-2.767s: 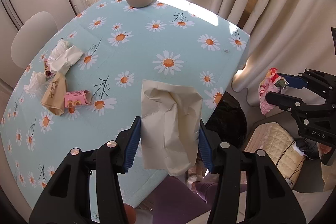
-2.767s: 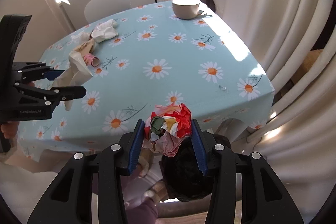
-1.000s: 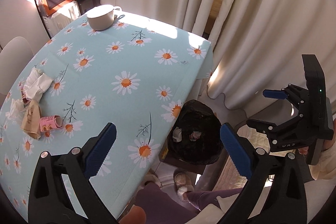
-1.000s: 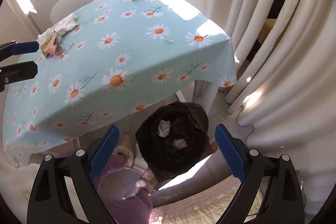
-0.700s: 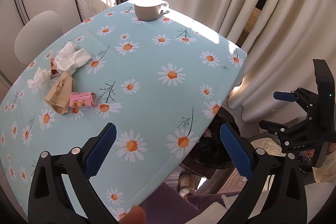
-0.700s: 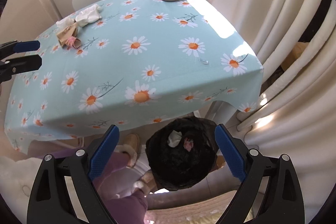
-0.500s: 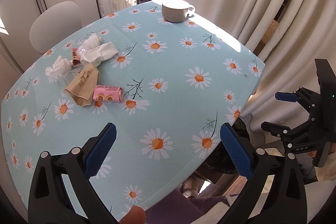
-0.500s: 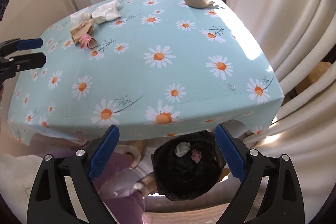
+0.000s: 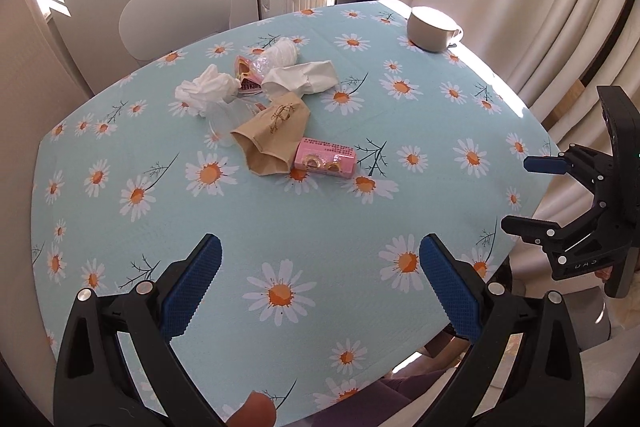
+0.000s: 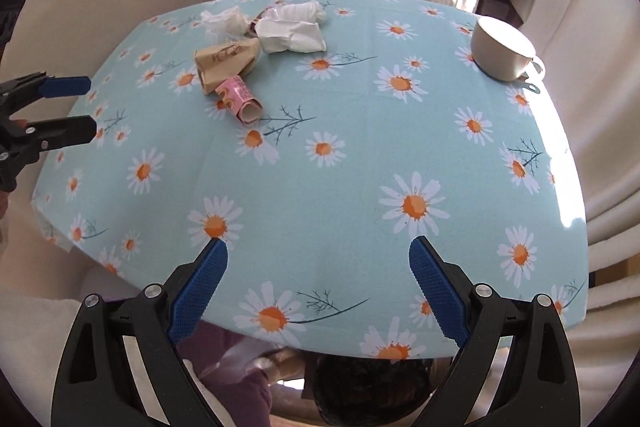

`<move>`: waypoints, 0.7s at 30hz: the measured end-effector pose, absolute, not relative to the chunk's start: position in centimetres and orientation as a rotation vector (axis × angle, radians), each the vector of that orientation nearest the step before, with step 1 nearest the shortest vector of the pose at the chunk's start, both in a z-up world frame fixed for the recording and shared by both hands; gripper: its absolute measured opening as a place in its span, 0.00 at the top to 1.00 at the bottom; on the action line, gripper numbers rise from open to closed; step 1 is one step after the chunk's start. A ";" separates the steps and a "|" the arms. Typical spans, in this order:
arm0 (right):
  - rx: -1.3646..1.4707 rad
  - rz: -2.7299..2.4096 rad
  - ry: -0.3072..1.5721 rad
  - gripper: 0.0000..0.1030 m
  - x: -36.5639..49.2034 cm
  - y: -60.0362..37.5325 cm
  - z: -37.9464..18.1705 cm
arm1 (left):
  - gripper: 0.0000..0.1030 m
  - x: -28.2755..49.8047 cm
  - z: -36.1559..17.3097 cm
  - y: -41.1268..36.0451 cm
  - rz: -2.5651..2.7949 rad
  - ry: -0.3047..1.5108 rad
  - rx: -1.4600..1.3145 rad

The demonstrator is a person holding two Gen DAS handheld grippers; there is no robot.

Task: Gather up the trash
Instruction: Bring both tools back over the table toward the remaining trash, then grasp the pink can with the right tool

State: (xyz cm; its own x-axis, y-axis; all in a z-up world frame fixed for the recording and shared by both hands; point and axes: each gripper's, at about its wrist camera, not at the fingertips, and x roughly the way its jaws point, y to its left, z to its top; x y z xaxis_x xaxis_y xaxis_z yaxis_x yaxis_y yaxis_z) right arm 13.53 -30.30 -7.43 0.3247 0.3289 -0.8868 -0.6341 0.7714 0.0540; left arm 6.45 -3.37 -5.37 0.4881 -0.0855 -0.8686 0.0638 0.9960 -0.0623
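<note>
My left gripper (image 9: pixel 318 283) is wide open and holds nothing, and my right gripper (image 10: pixel 318 285) is the same, its jaws far apart and empty. Both hang over the near part of the table (image 9: pixel 400 115), and the cloth between my fingers is bare there. The trash that is left lies in one heap far ahead of both grippers, a little to the left of my right one. Nearest to me is the pink box (image 9: pixel 325 157), lying on its side; just behind it and touching it is the brown bag (image 9: pixel 272 133). Beyond these I see a clear cup (image 9: pixel 225 123), a crumpled tissue (image 9: pixel 206 91), a folded white napkin (image 9: pixel 302 78), a small snack wrapper (image 9: pixel 246 77) and a clear plastic piece (image 9: pixel 282 53), all close together and partly one over another. The bin (image 10: pixel 360 393) is below my right gripper, under the table edge, and only its dark rim shows, so I cannot tell what is inside it. I judge that the task is in the middle: this side of the table has no trash, but the whole heap is not yet collected. The mug (image 10: pixel 502 49) far to the right, at the table edge, looks like a dish and not trash. Next I would reach forward for the pink box and the bag, because they are the closest pieces.
</note>
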 end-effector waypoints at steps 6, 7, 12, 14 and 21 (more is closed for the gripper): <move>-0.369 0.749 1.084 0.15 15.2 -26.2 -8.3 | 0.06 6.3 -5.9 -0.7 -0.032 1.073 -0.071; -0.379 0.766 1.084 0.15 15.5 -25.5 -8.3 | 0.06 6.3 -6.1 -0.3 -0.023 1.080 -0.073; -0.410 0.821 1.092 0.15 17.2 -22.2 -8.9 | 0.06 6.4 -7.0 1.2 -0.004 1.108 -0.085; -0.424 0.840 1.096 0.15 17.9 -20.9 -9.1 | 0.06 6.5 -7.2 1.6 0.001 1.110 -0.086; -0.456 0.871 1.109 0.16 20.4 -17.0 -10.1 | 0.06 7.5 -8.4 3.4 0.045 1.129 -0.088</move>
